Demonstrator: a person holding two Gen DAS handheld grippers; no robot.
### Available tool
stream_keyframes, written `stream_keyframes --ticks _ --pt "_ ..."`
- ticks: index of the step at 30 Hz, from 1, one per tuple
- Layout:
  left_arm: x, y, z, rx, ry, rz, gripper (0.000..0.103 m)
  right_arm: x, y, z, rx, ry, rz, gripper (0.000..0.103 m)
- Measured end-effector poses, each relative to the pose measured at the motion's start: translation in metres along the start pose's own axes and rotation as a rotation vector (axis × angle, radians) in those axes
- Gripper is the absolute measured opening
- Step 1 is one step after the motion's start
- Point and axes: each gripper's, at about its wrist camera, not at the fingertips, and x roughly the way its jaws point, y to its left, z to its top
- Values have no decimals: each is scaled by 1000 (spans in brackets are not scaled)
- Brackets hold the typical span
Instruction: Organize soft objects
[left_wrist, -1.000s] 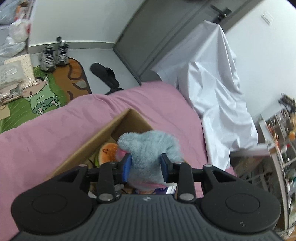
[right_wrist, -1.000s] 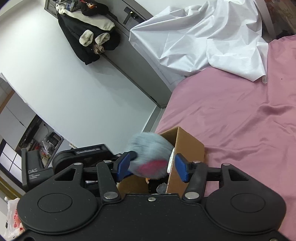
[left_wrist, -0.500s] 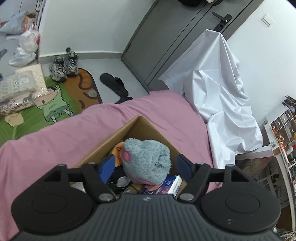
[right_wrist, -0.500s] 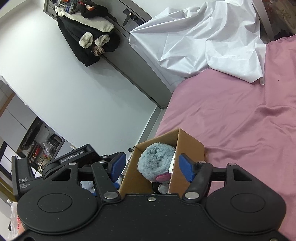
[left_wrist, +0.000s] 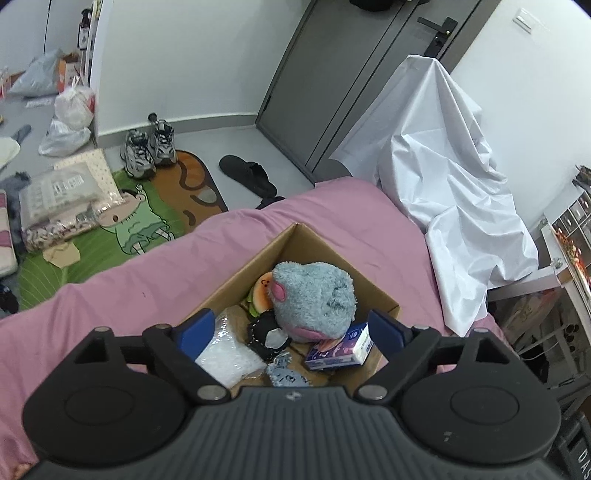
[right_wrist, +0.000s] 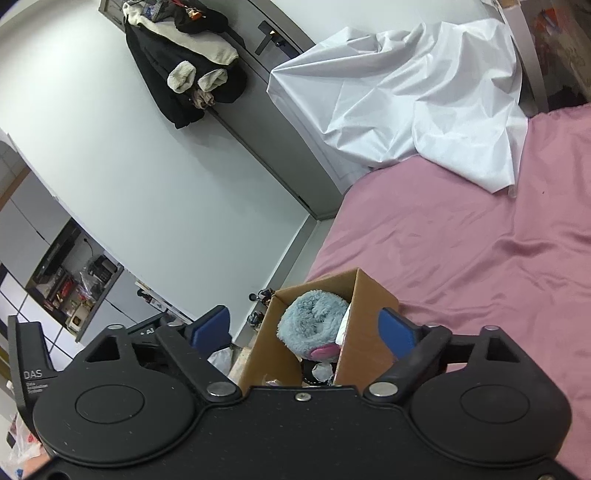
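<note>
Plush toy lies inside cardboard box beside tissue pack; both tongs, left and right, spread apart.

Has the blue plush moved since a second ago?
Yes. The blue plush dropped out of the left gripper, now open, and lies in the box.

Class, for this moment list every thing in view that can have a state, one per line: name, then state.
left gripper: open, empty, above the box
right gripper: open, empty
grey plush toy: lying in the box, released
cardboard box: open-topped, resting on the bed, partly filled
tissue pack: lying in the box beside the plush
door: shut
white sheet: draped over furniture
</note>
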Motion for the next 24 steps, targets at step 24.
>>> stream_keyframes --ticks 24 --pt "-87 -8 -20 160 -4 37 93 -72 32 4 -167 87 -92 103"
